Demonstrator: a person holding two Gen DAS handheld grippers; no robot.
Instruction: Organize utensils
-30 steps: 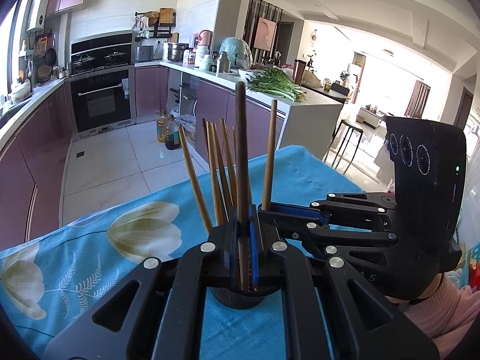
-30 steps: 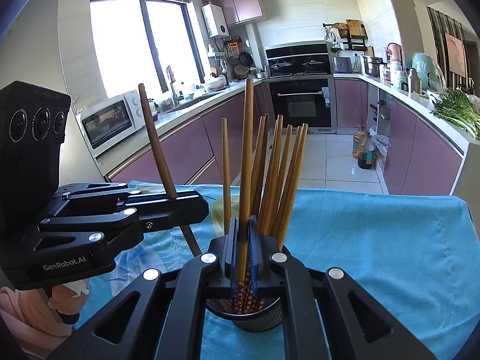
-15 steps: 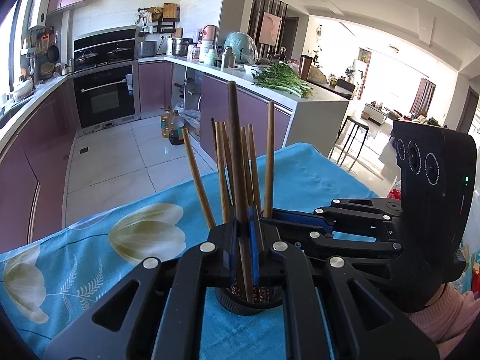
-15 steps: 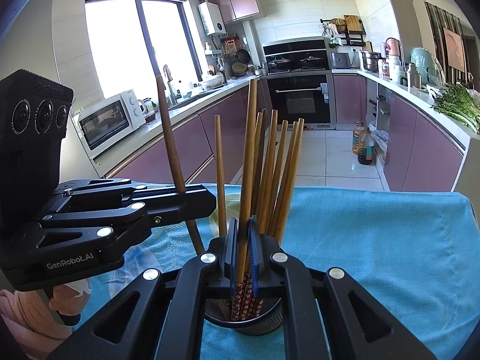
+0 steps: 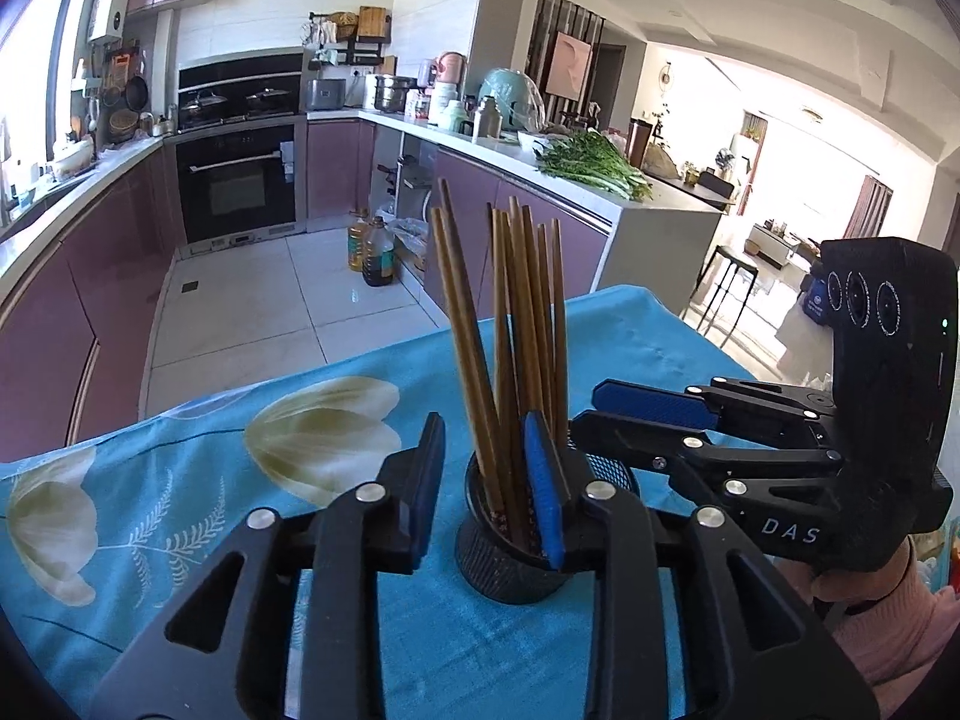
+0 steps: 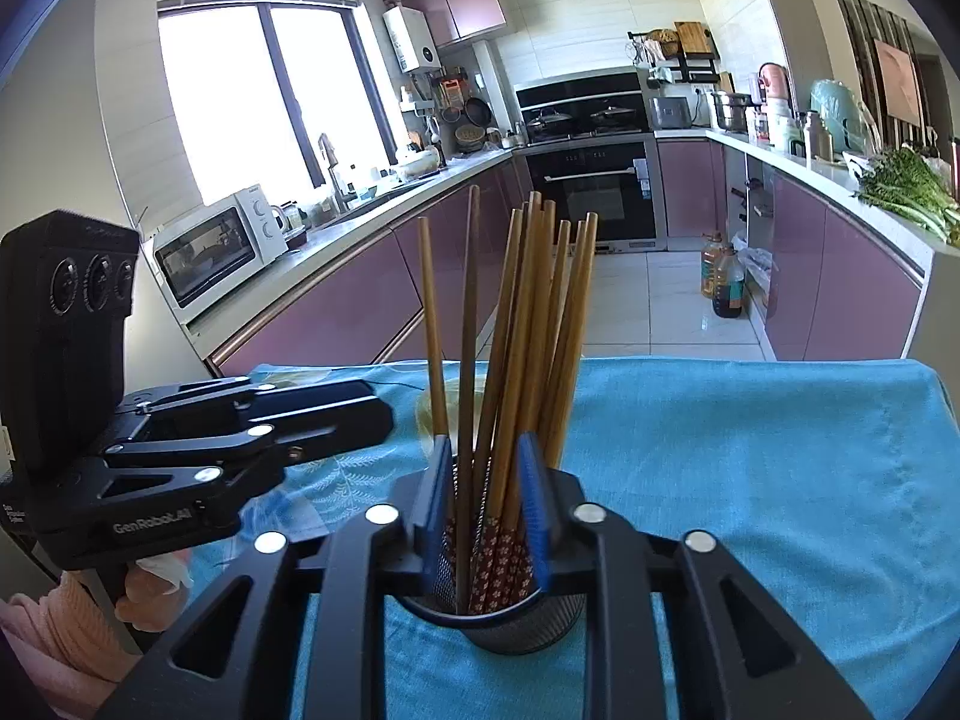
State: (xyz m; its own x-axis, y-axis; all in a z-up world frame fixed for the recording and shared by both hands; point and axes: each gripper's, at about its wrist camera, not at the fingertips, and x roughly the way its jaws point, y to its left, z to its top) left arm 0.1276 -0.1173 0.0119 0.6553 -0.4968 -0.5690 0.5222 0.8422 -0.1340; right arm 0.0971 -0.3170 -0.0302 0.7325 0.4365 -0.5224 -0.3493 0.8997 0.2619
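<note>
both grippers have just been opening: the left gripper (image 5: 489, 483) and right gripper (image 6: 485, 510) stand parted, pinching nothing, their blue pads loose around chopsticks (image 6: 522, 336) that stand in the black mesh cup (image 6: 522, 624) on the blue tablecloth (image 6: 750, 480)

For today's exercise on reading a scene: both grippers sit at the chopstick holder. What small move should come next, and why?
Probably draw both grippers straight back. The left gripper and right gripper have just been opening, and their blue pads no longer press any chopstick. All the chopsticks stand in the mesh holder, so nothing is left to hold.
</note>
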